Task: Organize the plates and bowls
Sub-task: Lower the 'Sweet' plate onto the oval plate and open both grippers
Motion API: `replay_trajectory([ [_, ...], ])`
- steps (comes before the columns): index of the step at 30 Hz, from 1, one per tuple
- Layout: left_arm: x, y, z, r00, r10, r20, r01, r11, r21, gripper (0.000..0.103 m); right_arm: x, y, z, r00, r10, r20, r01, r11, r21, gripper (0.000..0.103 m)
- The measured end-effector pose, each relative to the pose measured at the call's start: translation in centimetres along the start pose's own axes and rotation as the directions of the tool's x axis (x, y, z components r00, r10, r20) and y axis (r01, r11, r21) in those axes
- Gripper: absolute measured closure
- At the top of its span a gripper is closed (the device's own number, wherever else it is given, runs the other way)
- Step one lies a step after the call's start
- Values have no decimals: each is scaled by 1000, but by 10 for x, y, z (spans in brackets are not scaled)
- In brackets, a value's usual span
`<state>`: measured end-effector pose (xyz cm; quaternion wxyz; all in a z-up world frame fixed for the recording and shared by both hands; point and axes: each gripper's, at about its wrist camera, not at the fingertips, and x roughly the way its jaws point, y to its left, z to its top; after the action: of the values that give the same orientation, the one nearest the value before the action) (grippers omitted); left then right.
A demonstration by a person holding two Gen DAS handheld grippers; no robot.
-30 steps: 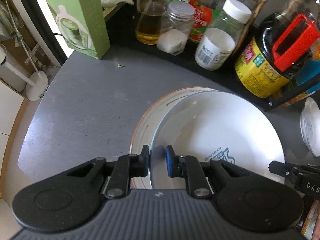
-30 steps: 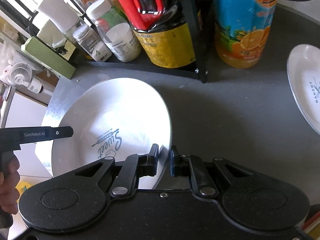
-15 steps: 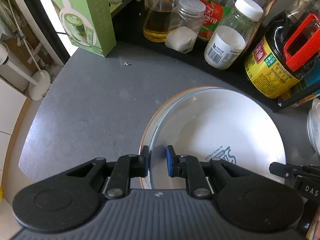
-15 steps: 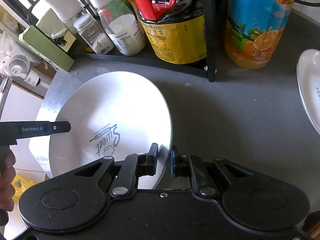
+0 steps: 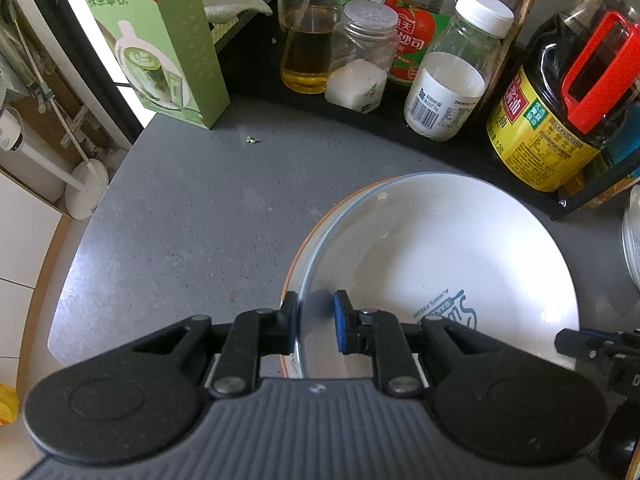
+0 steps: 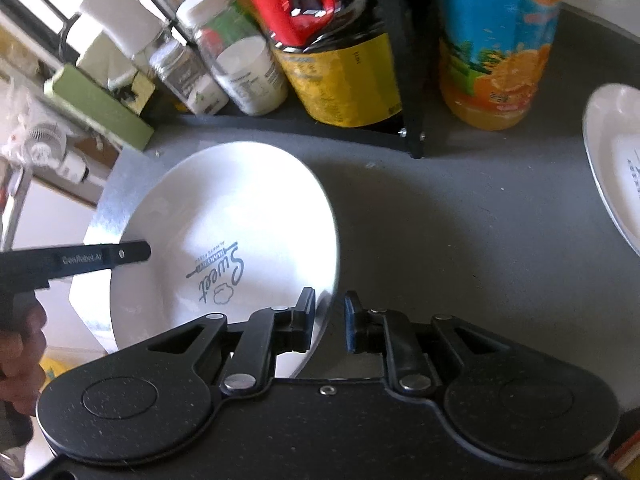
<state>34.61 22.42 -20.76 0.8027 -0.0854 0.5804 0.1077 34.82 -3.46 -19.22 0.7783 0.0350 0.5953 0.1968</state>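
Both grippers straddle the rim of the white plate (image 5: 440, 256), which sits on a second plate with an orange rim (image 5: 289, 280) on the grey table (image 5: 180, 220).

Left wrist view: the left gripper (image 5: 316, 322) has its fingers a little apart across the near-left edge. The outer finger lies against the rim; the blue pad (image 5: 340, 326) stands clear of the inner surface, so nothing is clamped. Only this view shows the orange rim beneath, the green matcha box (image 5: 168, 44), a salt shaker (image 5: 360, 60) and a white-capped jar (image 5: 452, 80). The tip of the other gripper enters at lower right.

Right wrist view: the right gripper (image 6: 330, 320) spans the plate's (image 6: 224, 240) near-right edge, its fingers apart — the inner one close against the rim, the outer one off it over bare table (image 6: 460, 240). Only here appear the orange juice bottle (image 6: 500, 40), another white plate (image 6: 612, 160) well apart at the right edge, and the hand (image 6: 20, 344) holding the left gripper's handle. The soy sauce jug (image 6: 340, 60) with red handle shows in both views.

Against the earlier frames: the right jaws have just been opening, with the plate's rim between them, where a second ago they were pinched on it. The left gap looks much the same. The upper plate now sits more squarely over the orange-rimmed one.
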Motion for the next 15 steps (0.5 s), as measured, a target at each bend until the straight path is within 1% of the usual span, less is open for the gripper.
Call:
replay_trajectory([
  [2,-1,0,0,1000,2,-4,-2,1000,1,85,-1,-5,-2,1000,14,5,-14,1000,16,88],
  [4,-2,0,-1,1000,12,-4,-12,1000,6,85,0,-7,-4,1000,28,2,-28,999,15,94],
  [5,-2,-1,-1,1000,26,-2,-26,1000,13,85,1,-7,-5,999,39,-1,-39,999,13,95],
  [6,-3,-3,-2,998,59,4,-59,998,30,85,2,-7,-5,998,68,-4,-68,998,12,97],
  [7,-4,-5,-2,997,77,13,-77,996,46,85,2,-6,-5,997,75,-2,-75,997,12,98],
  [8,-5,-5,-3,997,79,18,-80,996,50,85,3,-4,-6,999,51,-1,-51,999,-2,98],
  [10,-6,-2,-4,998,70,9,-70,997,35,85,2,0,-6,999,44,11,-43,999,-19,98],
  [15,-4,2,-6,997,77,-8,-77,997,19,85,3,0,-4,999,43,4,-43,999,-17,98],
])
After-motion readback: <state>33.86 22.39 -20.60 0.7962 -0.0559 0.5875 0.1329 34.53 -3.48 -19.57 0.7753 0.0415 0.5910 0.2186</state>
